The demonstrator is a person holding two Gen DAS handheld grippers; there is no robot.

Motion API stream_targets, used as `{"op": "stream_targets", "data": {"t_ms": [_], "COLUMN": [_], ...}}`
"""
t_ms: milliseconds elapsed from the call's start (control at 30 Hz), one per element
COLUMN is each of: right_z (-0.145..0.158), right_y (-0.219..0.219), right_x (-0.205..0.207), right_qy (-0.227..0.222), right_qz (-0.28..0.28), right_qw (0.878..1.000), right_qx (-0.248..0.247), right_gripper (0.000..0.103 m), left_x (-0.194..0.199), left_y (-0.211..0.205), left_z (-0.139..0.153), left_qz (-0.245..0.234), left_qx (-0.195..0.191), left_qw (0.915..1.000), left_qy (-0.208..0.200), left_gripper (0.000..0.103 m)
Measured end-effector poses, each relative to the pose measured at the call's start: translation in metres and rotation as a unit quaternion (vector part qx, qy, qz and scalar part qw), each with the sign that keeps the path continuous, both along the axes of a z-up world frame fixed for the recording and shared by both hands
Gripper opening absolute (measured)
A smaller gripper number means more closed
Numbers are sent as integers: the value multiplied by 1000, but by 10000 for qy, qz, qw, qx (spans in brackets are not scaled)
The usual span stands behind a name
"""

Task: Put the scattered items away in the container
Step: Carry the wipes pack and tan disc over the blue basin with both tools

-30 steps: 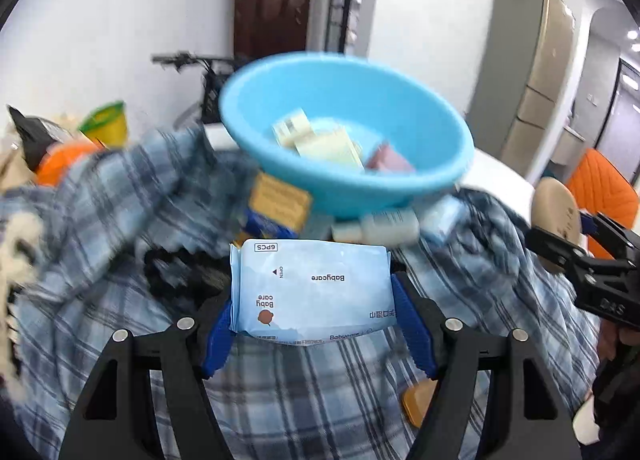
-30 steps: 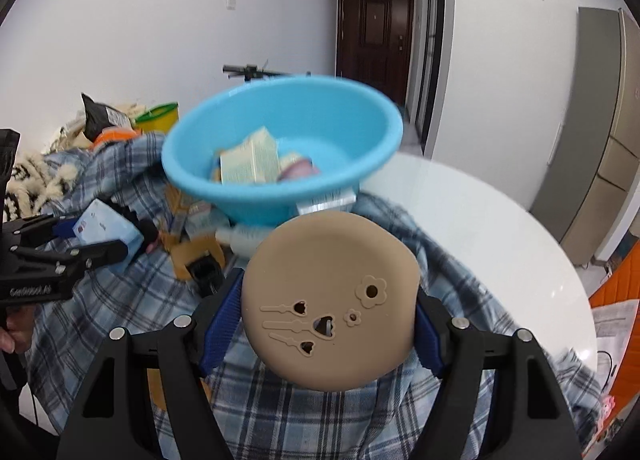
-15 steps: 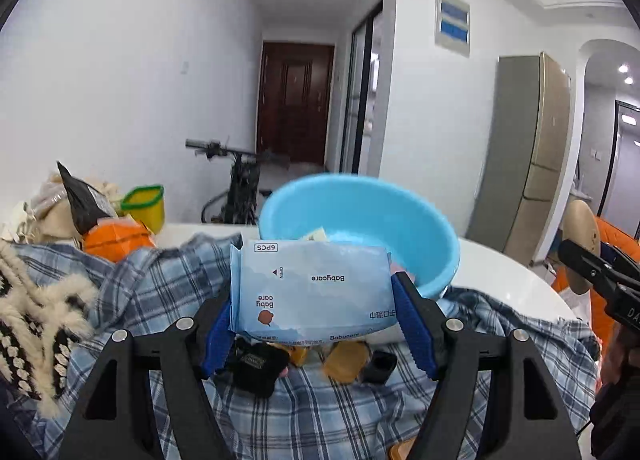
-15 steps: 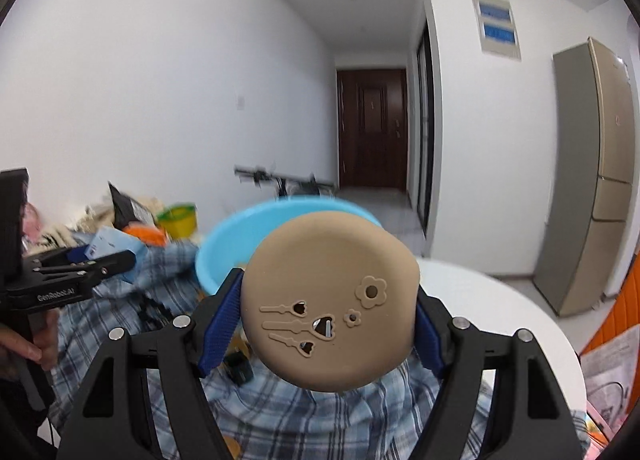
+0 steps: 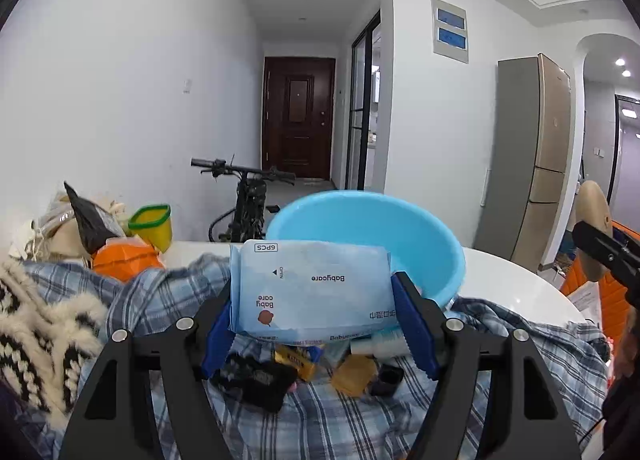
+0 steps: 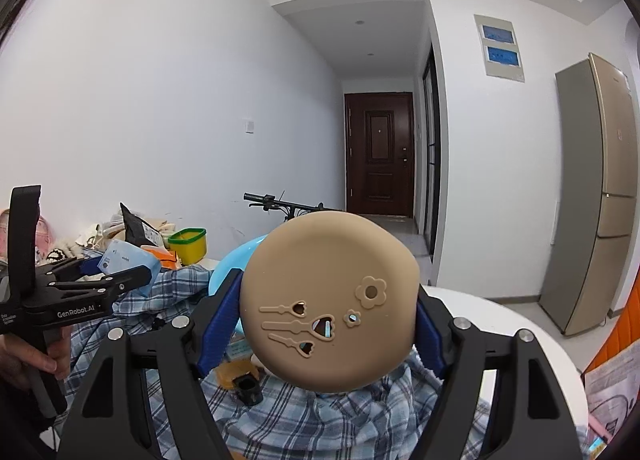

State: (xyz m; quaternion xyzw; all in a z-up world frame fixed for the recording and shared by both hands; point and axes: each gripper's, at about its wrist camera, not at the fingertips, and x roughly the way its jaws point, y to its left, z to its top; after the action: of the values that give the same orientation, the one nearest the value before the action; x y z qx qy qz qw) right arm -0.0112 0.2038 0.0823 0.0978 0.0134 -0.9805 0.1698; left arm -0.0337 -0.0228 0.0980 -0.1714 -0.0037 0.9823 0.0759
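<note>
Blue basin: contents hidden.
Left gripper: jaws grasping Babycare wipes pack.
Right gripper: jaws grasping tan silicone pad.
Left: small items on plaid cloth.

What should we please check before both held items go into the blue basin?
1. Left gripper clamps the Babycare wipes pack: ok.
2. Right gripper clamps the tan silicone pad: ok.
3. Blue basin in view ahead: ok.
4. Room inside basin: cannot tell, interior hidden.
5. Grippers apart from each other: ok.
6. Small items on the plaid cloth all gathered: not ok.
</note>
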Motion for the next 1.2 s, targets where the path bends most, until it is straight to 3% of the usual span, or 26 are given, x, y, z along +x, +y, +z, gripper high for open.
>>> {"op": "stream_targets", "data": {"t_ms": [100,333,500,633,833,933,1000,1133,1200], "right_z": [4,18,45,64,77,71,64,44,32], "right_y": [3,4,-2,-17,-36,-42,-45,-53,-57], "right_x": [-19,-93,-131,-151,-179,-204,-225,-274,-293], "right_qy": [-55,-192,-134,95,190,-115,-481,-1664,-2207], "right_qz": [250,90,139,97,47,-28,-33,-141,-158], "right_qw": [9995,9994,9990,9997,9998,9999,9988,9848,9728], "right_qx": [-205,-263,-410,-201,30,59,107,479,680], "right_gripper": [75,75,75,75,75,75,75,75,75], "left_x": [-22,-90,-147,-182,-213,-226,-243,-282,-296], "left_y": [3,-1,-5,0,25,35,41,53,54], "left_z": [0,18,34,47,58,58,55,40,32], "left_qz": [170,-205,43,37,-18,-125,-165,-25,151], "left_qx": [-143,406,664,613,210,99,-4,-461,-596], "left_qw": [9997,9972,9953,9959,9983,9996,9996,9886,9819], "left_qy": [120,588,699,661,538,244,-248,-1430,-1791], "left_gripper": [74,74,74,74,74,74,74,74,74]}}
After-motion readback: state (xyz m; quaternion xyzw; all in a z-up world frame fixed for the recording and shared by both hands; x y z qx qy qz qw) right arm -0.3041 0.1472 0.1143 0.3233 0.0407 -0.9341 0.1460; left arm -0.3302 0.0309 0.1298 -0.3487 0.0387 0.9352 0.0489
